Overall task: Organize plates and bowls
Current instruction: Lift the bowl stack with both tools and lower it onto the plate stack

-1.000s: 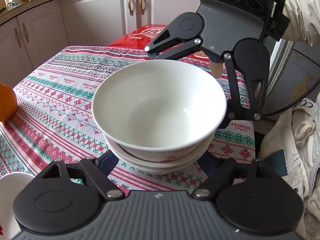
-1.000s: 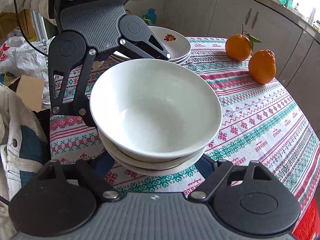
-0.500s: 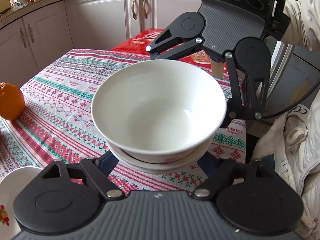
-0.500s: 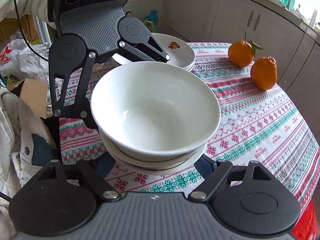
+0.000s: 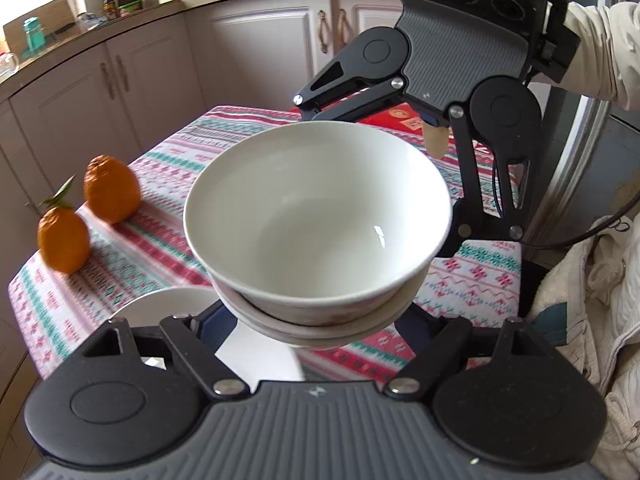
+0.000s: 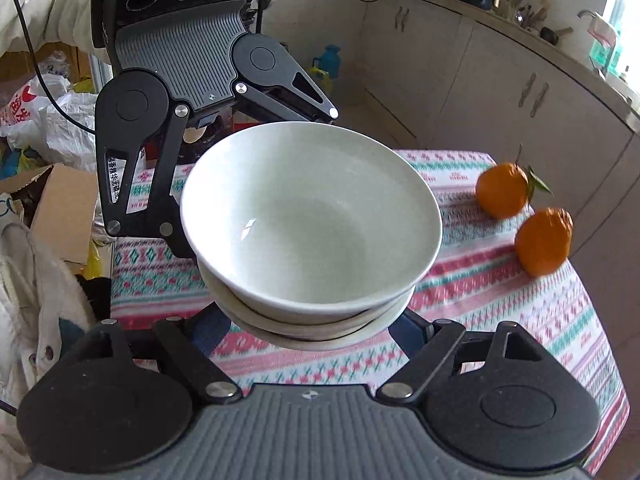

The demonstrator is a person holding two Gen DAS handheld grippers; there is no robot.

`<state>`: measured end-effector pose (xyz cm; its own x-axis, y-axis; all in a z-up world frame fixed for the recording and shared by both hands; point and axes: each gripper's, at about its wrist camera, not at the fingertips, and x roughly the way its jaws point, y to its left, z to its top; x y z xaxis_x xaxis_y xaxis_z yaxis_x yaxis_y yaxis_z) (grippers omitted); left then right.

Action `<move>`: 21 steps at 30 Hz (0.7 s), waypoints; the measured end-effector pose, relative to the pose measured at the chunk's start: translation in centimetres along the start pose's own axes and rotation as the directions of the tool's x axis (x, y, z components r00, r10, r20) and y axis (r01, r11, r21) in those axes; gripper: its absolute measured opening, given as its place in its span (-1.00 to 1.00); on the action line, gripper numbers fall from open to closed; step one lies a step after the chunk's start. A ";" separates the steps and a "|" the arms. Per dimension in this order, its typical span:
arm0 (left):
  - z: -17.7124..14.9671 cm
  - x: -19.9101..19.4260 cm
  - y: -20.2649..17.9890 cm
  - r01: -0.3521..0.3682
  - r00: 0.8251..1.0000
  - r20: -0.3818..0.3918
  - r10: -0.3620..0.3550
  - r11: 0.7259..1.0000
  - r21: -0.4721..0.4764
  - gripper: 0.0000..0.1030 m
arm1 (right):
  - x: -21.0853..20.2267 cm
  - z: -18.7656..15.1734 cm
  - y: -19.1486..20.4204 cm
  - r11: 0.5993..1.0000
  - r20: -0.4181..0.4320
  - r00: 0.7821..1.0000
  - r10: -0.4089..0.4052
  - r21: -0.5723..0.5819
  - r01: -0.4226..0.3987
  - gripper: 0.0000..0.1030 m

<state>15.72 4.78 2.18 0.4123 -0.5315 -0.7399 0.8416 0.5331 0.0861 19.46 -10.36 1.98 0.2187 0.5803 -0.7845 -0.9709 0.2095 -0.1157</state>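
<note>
Bowls (image 5: 320, 216), white and nested in a short stack, hang in the air above the table, held between the two grippers from opposite sides. In the left wrist view the left gripper (image 5: 316, 320) has its dark blue fingers (image 5: 216, 320) spread wide around the lower part of the stack, pressing on the rims of the lower bowls, while the right gripper (image 5: 452, 240) faces it from the far side, its black linkage arms reaching around the top bowl. The right wrist view mirrors this: the right gripper (image 6: 316, 328) has its fingers (image 6: 408, 330) clasping the stack low down, and the left gripper (image 6: 184, 236) stands behind the stack (image 6: 312, 216). Only the left wrist view shows a white plate (image 5: 172, 304) lying on the patterned tablecloth (image 5: 152, 240) beneath and to the left of the stack, plus a red bag (image 5: 400, 116) beyond the table. Two oranges (image 5: 64, 236) sit together near the table's edge in both views (image 6: 524, 216). Only the right wrist view shows a cardboard box (image 6: 60, 208) and plastic bags (image 6: 44, 116) on the floor.
</note>
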 end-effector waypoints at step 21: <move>-6.4 -2.0 6.6 -0.072 0.996 -0.055 0.067 0.992 -0.105 0.65 | 8.9 6.3 -2.3 0.995 -0.007 0.996 0.090 -0.045 -0.091 0.72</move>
<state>18.27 13.57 -0.01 0.4478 -0.4577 -0.7681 0.7683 0.6364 0.0687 24.21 -0.75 -0.88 0.1293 0.5917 -0.7957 -0.9902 0.1203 -0.0715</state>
